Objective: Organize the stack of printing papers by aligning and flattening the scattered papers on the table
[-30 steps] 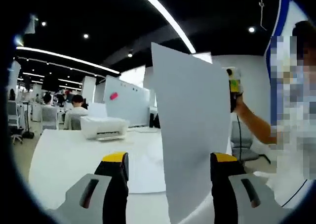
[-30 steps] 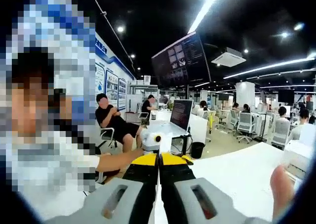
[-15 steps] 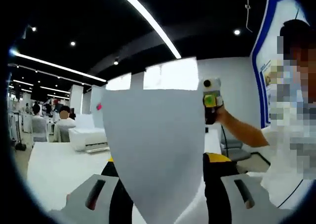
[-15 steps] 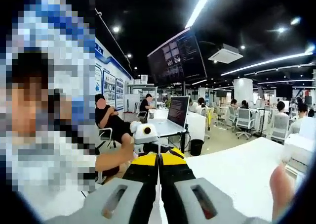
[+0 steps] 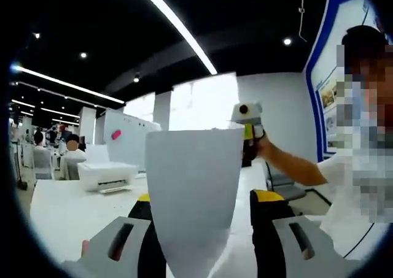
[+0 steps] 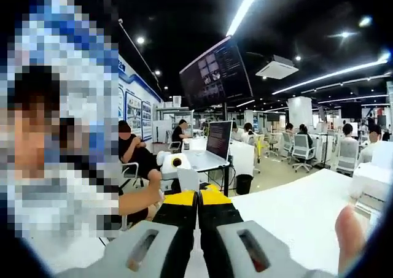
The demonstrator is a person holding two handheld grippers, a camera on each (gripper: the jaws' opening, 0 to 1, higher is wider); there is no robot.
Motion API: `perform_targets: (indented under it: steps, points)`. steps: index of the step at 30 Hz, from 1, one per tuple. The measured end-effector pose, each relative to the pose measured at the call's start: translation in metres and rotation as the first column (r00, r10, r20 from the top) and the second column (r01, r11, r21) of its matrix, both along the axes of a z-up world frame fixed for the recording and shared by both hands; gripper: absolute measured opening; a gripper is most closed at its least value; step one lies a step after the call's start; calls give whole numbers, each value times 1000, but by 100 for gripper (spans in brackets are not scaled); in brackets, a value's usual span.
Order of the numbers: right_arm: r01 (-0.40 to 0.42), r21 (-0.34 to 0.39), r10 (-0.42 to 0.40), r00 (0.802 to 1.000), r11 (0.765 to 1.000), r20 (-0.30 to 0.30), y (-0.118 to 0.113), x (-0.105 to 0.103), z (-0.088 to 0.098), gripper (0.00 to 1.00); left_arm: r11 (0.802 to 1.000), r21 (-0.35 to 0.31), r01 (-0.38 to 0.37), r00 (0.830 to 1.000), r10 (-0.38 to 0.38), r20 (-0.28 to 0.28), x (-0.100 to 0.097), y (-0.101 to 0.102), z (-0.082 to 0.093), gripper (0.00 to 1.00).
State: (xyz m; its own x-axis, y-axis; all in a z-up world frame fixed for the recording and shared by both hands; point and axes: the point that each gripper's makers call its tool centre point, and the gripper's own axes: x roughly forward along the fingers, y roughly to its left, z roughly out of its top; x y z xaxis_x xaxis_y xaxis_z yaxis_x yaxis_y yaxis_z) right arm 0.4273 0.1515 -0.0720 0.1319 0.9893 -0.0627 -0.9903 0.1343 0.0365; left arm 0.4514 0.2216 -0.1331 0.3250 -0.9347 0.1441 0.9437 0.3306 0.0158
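One sheet (image 5: 193,198) hangs pinched in right tool (image 6: 198,199); left tool (image 5: 206,207) spread.

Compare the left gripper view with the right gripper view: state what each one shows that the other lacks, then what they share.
Left gripper view: a sheet of paper standing upright between the left gripper's open jaws, with the right gripper raised behind it, and a pink sticker on a white partition.

Right gripper view: the right gripper's jaws pressed together, a large dark hanging screen, an open laptop, and seated people at desks.

Both: the white table, a white printer, and long ceiling light strips.
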Motion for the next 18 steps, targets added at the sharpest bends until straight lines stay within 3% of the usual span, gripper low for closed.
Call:
perform_targets:
  steps: [8,18]
  points:
    - [-13,72,13,1000,997,2,-8,-4,16,0,1000,-4,20,1000,-20,13,-6,-3,1,54]
    - [-12,50,12,1000,999,7,-3,-4,11,0,999,-32,39,999,-39,7,-7,-6,7,53]
